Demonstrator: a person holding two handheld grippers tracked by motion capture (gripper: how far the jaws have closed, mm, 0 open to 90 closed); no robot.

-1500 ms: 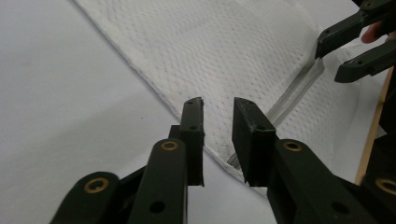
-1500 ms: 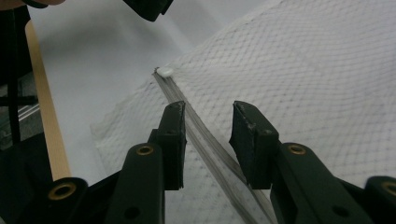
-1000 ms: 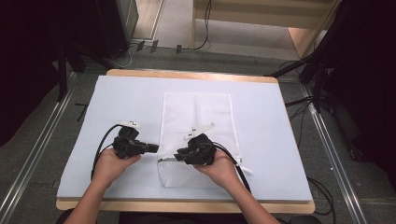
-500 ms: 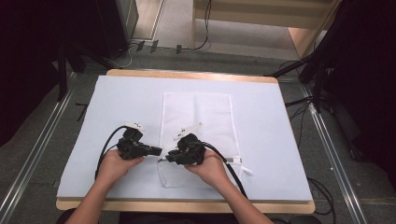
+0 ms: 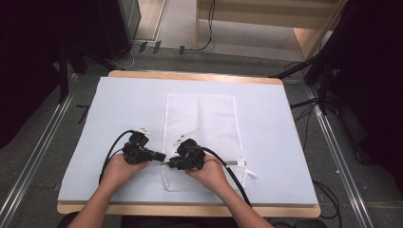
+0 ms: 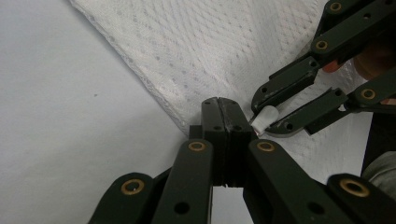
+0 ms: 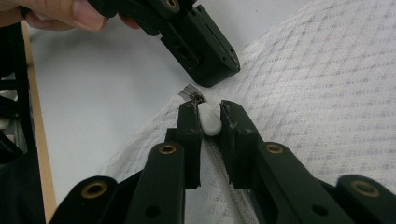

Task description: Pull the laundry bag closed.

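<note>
A white mesh bag point(image 5: 204, 118) lies flat on the pale blue mat point(image 5: 119, 104). Its zipper runs along the near left side. My left gripper point(image 5: 161, 156) point(image 6: 223, 106) is shut, and its tips rest at the bag's corner by the zipper's end. I cannot tell whether any fabric is pinched. My right gripper point(image 5: 169, 164) point(image 7: 208, 109) points left toward it, tips almost meeting. Its jaws have just been closing and now press on the white zipper pull point(image 7: 208, 120) point(image 6: 264, 116) from both sides. The left gripper point(image 7: 212, 70) sits just beyond the pull.
The mat covers a wooden table point(image 5: 190, 209) whose front edge is close to my forearms. Black cables point(image 5: 233, 175) trail from both grippers across the bag and mat. Metal rails point(image 5: 332, 142) and dark stands flank the table.
My right hand has slid left and slightly down toward the left gripper, bringing its tips to the bag's near left corner. The left hand has stayed put.
</note>
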